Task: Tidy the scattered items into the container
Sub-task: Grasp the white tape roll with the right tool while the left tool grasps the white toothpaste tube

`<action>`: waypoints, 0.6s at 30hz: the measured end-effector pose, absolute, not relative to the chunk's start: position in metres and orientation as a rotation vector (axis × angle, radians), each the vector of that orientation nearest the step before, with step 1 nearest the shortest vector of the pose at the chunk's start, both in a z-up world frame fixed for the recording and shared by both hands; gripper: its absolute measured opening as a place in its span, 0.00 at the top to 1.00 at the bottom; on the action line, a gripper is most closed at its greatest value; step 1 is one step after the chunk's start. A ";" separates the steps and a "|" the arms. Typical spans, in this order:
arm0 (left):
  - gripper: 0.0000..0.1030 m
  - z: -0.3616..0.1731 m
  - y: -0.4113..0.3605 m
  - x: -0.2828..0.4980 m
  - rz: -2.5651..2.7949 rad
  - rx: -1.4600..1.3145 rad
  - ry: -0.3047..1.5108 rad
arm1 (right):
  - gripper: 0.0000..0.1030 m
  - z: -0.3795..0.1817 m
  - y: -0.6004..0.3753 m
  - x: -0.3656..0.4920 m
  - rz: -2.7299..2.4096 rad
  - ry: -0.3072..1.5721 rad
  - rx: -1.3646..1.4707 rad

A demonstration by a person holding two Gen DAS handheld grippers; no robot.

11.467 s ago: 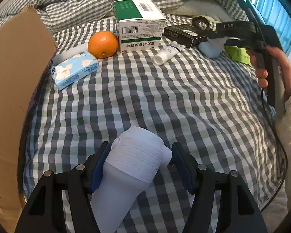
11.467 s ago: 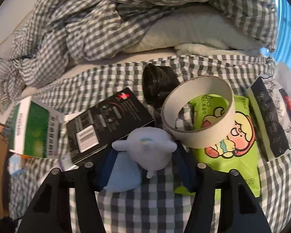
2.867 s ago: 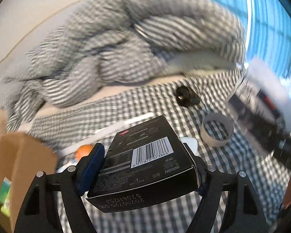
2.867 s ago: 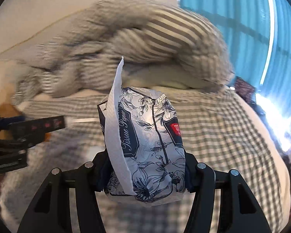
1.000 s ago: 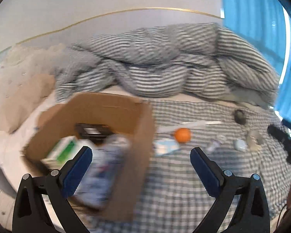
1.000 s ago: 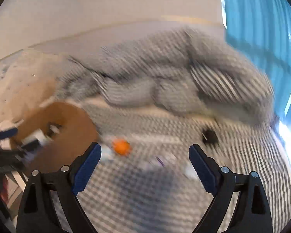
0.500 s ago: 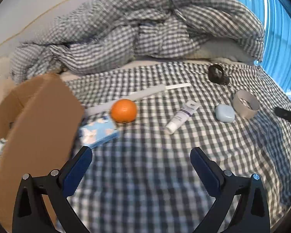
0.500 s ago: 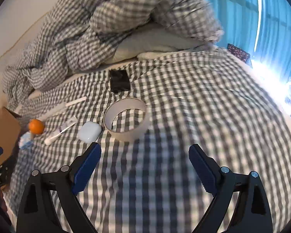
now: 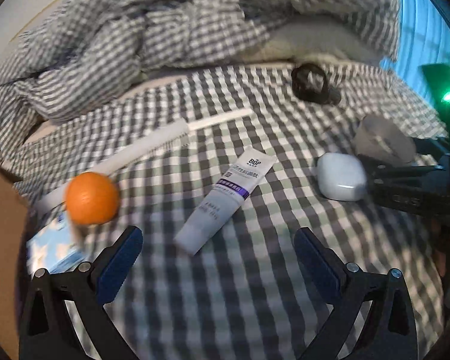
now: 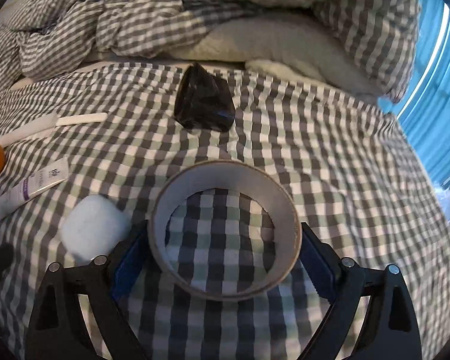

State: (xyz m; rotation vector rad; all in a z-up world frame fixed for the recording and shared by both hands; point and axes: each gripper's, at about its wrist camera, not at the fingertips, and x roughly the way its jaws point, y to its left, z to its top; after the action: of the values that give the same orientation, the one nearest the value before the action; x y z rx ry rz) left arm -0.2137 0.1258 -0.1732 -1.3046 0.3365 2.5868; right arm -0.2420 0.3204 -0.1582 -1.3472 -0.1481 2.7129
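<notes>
Now the left hand-held gripper (image 9: pixel 217 253) hangs spread wide over the grey-and-white checked bed (image 9: pixel 255 294), blue pads gripping nothing, with the white squeeze tube with a purple band (image 9: pixel 225 202) lying just ahead between the fingers. Off to its left sits the round orange fruit (image 9: pixel 91 198), touching the pale blue tissue pack (image 9: pixel 55 247), and the brown cardboard box (image 9: pixel 0 240) edges in at the far left. Behind them a long white stick-like thing (image 9: pixel 153 147) lies slantwise. Open checked sheet stretches under and ahead of the left fingers; half a second ago the tube sat farther off, so this gripper has closed in.

Over to the right: the small white rounded case (image 9: pixel 342 180) lies beside the right tool. The right hand-held gripper (image 10: pixel 223 255) has its fingers apart around the beige cardboard tape ring (image 10: pixel 225 240), which lies flat on the bed, pads at or just off its outer wall; contact I cannot tell. The white case lies just left of the left finger. Beyond the ring lies a shiny black wrapped object (image 10: pixel 204 102), then the rumpled checked duvet (image 10: pixel 195 15). Half a second back the ring lay well ahead; now the fingers flank it. Bare sheet runs off to the right.
</notes>
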 end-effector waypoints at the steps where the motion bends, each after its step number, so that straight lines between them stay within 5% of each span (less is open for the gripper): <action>1: 0.00 -0.178 0.129 -0.218 2.577 -1.312 0.339 | 0.11 -0.159 0.323 -0.240 2.724 -0.115 -1.341; 3: 0.00 -0.180 0.129 -0.224 2.569 -1.290 0.313 | 0.19 -0.158 0.327 -0.236 2.747 -0.070 -1.324; 8: 0.02 -0.183 0.119 -0.233 2.532 -1.344 0.188 | 0.19 -0.152 0.342 -0.223 2.791 0.088 -1.251; 11: 0.23 -0.179 0.119 -0.228 2.527 -1.344 0.200 | 0.19 -0.147 0.352 -0.216 2.795 0.187 -1.204; 14: 0.72 -0.172 0.122 -0.220 2.521 -1.361 0.247 | 0.19 -0.147 0.355 -0.216 2.804 0.238 -1.215; 15: 0.79 -0.171 0.123 -0.219 2.505 -1.374 0.249 | 0.19 -0.146 0.353 -0.216 2.811 0.232 -1.212; 18: 0.79 -0.164 0.120 -0.211 2.472 -1.386 0.208 | 0.19 -0.143 0.346 -0.211 2.834 0.194 -1.204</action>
State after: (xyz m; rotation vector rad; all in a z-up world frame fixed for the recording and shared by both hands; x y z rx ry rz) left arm -0.2113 0.1195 -0.1639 -1.3860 0.2080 2.4719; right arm -0.2108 0.3462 -0.1426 -1.2040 0.1938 2.8336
